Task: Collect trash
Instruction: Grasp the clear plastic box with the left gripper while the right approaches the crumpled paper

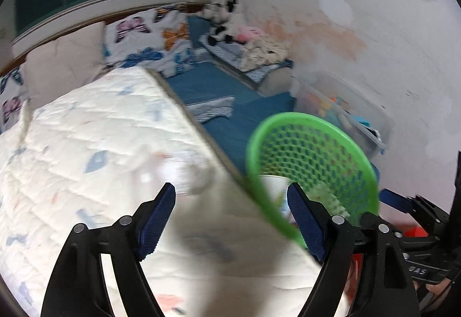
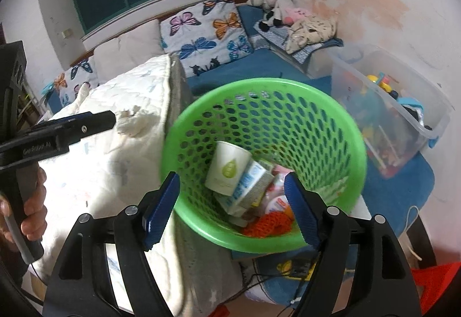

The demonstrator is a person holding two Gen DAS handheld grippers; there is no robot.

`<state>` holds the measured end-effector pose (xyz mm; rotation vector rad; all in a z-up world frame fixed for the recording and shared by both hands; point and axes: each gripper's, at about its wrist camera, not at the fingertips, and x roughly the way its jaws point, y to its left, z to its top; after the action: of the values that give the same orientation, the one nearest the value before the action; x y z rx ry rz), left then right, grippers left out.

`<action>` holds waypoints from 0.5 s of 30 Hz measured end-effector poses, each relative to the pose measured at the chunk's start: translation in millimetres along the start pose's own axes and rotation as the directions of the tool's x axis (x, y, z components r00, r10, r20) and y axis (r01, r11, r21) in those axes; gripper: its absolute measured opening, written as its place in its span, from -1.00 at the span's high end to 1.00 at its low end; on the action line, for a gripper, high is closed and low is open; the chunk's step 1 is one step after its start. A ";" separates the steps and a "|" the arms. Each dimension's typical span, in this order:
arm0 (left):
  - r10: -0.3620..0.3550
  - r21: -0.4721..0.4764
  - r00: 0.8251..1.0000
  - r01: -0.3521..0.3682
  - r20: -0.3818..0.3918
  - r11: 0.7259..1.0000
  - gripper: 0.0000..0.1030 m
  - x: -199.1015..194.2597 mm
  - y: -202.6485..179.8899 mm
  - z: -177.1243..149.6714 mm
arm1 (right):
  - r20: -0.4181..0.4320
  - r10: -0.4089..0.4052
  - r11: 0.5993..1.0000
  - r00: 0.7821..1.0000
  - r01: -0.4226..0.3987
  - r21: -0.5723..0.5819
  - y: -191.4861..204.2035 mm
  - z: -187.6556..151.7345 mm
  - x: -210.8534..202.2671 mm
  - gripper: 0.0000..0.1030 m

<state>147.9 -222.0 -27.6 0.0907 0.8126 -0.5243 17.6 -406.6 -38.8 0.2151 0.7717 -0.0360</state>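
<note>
sitting in the green basket [image 2: 263,161] are a white paper cup [image 2: 227,170] on its side, a printed carton [image 2: 250,187] beside it, some pink-and-white wrappers [image 2: 278,196] and an orange knitted piece [image 2: 268,226] at the bottom. the basket stands just beside the folded white quilt [image 2: 115,161] on the bed, tilted toward the right wrist camera. the right gripper [image 2: 232,203] hovers over the basket's near rim with its jaws spread wide and nothing between the pads. a crumpled white tissue [image 2: 135,122] lies on the quilt, close to the tip of the left gripper [image 2: 86,122], seen from the side in this view. in the left wrist view the left gripper [image 1: 232,214] is wide apart too and grips nothing, above the quilt [image 1: 86,150], with a blurred whitish lump [image 1: 173,170] ahead of its pads and the basket [image 1: 314,161] to its right. butterfly pillows [image 2: 201,37], a plush cow [image 2: 273,4] and a clear toy bin [image 2: 383,112] lie beyond.
</note>
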 end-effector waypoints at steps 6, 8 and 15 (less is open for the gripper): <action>0.028 -0.104 0.999 -0.031 -0.029 0.994 -0.50 5.5 54.0 -4.1 | -0.005 0.043 0.999 0.999 -0.043 -0.030 19.8 4.8 5.7 -0.49; 0.027 -0.118 0.999 -0.032 -0.043 0.992 -0.50 10.1 63.6 -6.3 | -0.008 0.050 0.998 0.999 -0.051 -0.045 27.1 6.9 8.5 -0.49; -0.002 -0.146 0.996 -0.010 -0.084 0.989 -0.51 29.9 80.5 -8.7 | -0.017 0.075 0.994 0.997 -0.076 -0.079 42.4 13.0 17.6 -0.50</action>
<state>197.7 -162.0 -64.6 -0.0211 0.9309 -0.4575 43.9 -367.1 -34.4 0.1691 0.7766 0.0681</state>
